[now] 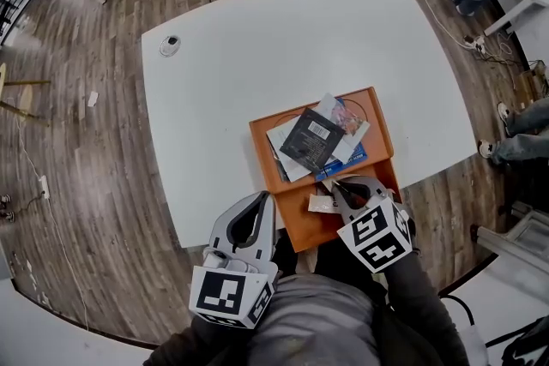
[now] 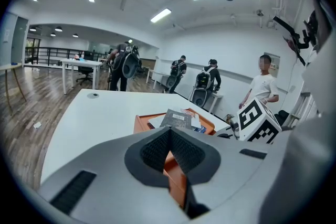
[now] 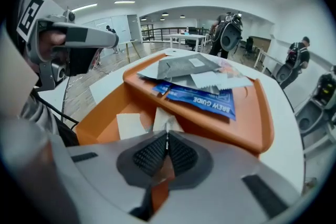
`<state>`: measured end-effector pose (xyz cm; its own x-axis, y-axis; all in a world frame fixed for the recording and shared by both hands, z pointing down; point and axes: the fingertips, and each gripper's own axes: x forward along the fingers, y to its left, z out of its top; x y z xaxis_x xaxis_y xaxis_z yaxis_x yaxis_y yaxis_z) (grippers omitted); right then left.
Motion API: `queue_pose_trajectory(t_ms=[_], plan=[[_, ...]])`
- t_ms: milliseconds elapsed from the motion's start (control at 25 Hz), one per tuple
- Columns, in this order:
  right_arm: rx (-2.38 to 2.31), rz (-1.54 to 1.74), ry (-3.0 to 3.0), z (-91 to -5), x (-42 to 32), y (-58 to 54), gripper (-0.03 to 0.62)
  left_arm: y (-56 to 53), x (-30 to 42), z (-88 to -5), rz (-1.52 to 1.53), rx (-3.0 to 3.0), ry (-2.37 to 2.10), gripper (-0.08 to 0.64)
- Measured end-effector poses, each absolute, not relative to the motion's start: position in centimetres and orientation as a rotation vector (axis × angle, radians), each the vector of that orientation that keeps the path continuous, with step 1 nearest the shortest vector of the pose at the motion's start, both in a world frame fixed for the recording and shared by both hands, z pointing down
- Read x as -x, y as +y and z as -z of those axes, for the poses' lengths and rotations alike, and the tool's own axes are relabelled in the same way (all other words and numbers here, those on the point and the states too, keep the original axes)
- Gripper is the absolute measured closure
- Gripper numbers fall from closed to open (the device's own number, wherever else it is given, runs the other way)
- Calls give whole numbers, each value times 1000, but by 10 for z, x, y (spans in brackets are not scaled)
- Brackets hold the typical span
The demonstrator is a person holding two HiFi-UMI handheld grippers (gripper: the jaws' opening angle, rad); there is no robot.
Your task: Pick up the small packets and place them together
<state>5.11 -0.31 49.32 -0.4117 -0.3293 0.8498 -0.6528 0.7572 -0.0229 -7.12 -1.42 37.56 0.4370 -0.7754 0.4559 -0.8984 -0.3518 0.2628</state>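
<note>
As a person is standing at the near edge of a white table (image 1: 257, 39), two handheld grippers are hovering over an orange tray (image 1: 300, 229) sitting at that edge. At far left, a small round object (image 1: 170, 45) is sitting alone on the tabletop, well apart from the tray. The left gripper (image 1: 260, 200) is hanging just beside the tray's near left rim, its jaws resting together at the tips and gripping nothing.

Moving right, the tray's far section is carrying a loose heap of packets. A dark packet (image 1: 310, 138) with a barcode label is lying on top, and white ones are fanning out beneath it. A blue packet (image 3: 205, 98) marked "Brew Guide" is poking out over the step toward the near section.

That lower near section is holding two small white packets. A flat packet (image 3: 131, 124) is lying on the orange floor, and just to its right a pinched packet (image 3: 160, 122) is tilting upward. The right gripper (image 3: 167, 137) is angling steeply down into this section, its jaws clamping together on the edge of the pinched packet, close under the step below the heap.

Behind the table, several people (image 2: 125, 63) wearing backpacks are standing in a bright room.
</note>
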Motion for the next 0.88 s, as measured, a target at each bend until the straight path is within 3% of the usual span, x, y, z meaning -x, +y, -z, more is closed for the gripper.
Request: queue_pose_trajectory(t_ms=[880], plan=[[-794,-242,-2164,-403,-12,46,583,20,60,-319,-203,-2428,-1361,563]])
